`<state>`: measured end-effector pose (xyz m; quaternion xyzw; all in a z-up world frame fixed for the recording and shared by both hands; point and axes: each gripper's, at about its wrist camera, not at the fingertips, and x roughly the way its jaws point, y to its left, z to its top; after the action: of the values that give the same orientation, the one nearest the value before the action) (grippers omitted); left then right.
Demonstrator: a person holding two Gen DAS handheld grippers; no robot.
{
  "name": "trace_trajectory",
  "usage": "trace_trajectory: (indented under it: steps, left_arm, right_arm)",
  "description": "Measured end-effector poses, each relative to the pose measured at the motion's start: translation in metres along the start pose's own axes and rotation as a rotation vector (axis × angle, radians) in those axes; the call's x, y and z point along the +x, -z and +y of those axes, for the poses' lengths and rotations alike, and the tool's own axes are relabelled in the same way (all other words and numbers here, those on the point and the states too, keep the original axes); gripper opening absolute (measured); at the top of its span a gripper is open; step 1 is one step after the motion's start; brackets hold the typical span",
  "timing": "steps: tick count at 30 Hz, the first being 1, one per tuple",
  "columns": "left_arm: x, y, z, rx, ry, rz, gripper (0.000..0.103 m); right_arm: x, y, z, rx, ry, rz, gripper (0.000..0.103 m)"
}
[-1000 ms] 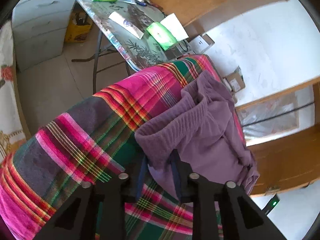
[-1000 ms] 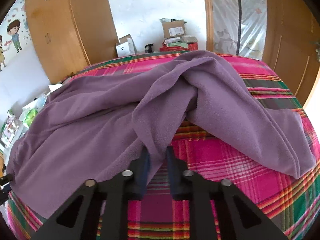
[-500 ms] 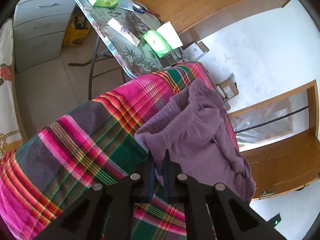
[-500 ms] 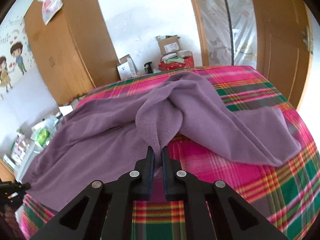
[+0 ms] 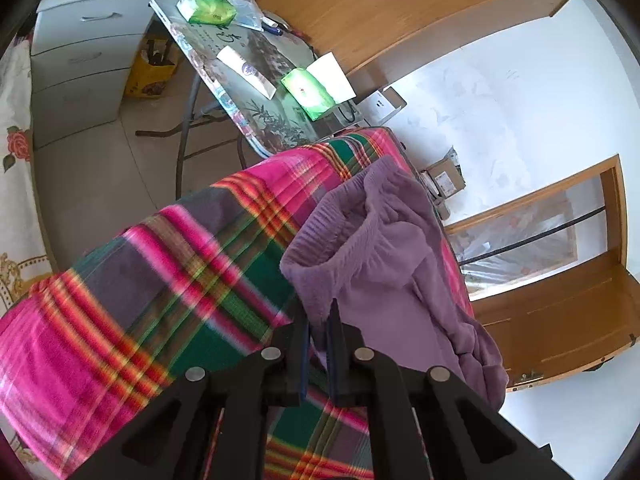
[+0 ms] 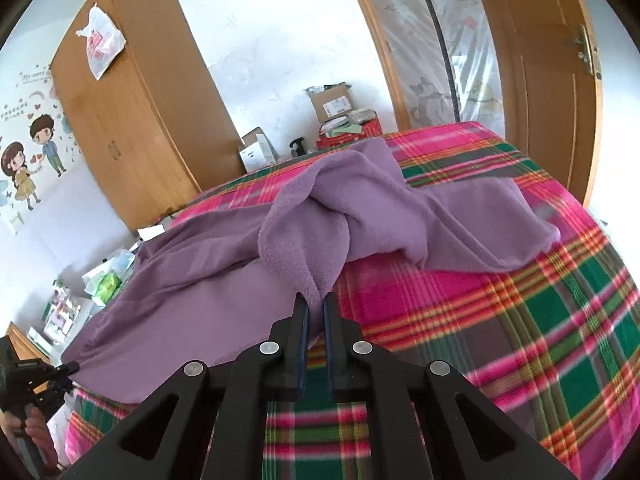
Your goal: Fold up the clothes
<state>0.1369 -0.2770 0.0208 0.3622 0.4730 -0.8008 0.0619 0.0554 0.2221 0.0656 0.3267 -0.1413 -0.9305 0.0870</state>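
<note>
Left hand-held gripper [image 5: 318, 316] clamped on the ribbed waistband of the purple garment [image 5: 384, 264], lower centre. Right hand-held gripper [image 6: 315, 300] pinches a fleece fold, garment spread across the plaid bed [image 6: 520, 320]. Cardboard box [image 6: 334, 102] at upper centre, contents unclear (label unreadable). Wall sticker text too small.

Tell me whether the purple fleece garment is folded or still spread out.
Not folded: the purple fleece garment lies rumpled across the plaid blanket, one part twisted over another, with no neat folds.
</note>
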Motion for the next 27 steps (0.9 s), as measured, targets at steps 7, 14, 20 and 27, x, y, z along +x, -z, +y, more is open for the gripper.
trace_trajectory:
  steps: [7, 14, 20, 27]
  left_arm:
    - [-0.014, 0.02, 0.011, 0.015, -0.009, 0.016, 0.007]
    - [-0.026, 0.034, 0.015, 0.025, -0.004, 0.016, 0.007]
    - [-0.035, 0.042, 0.018, 0.027, -0.004, 0.012, 0.007]
    - [-0.038, 0.046, 0.023, 0.02, -0.009, 0.019, 0.007]
  right_arm:
    - [-0.021, 0.021, -0.005, 0.009, 0.0, -0.001, 0.007]
    - [-0.034, 0.041, -0.009, 0.02, -0.001, -0.001, 0.007]
    - [-0.048, 0.055, -0.009, 0.014, 0.001, -0.005, 0.007]
    - [-0.057, 0.073, -0.017, 0.034, -0.001, 0.007, 0.007]
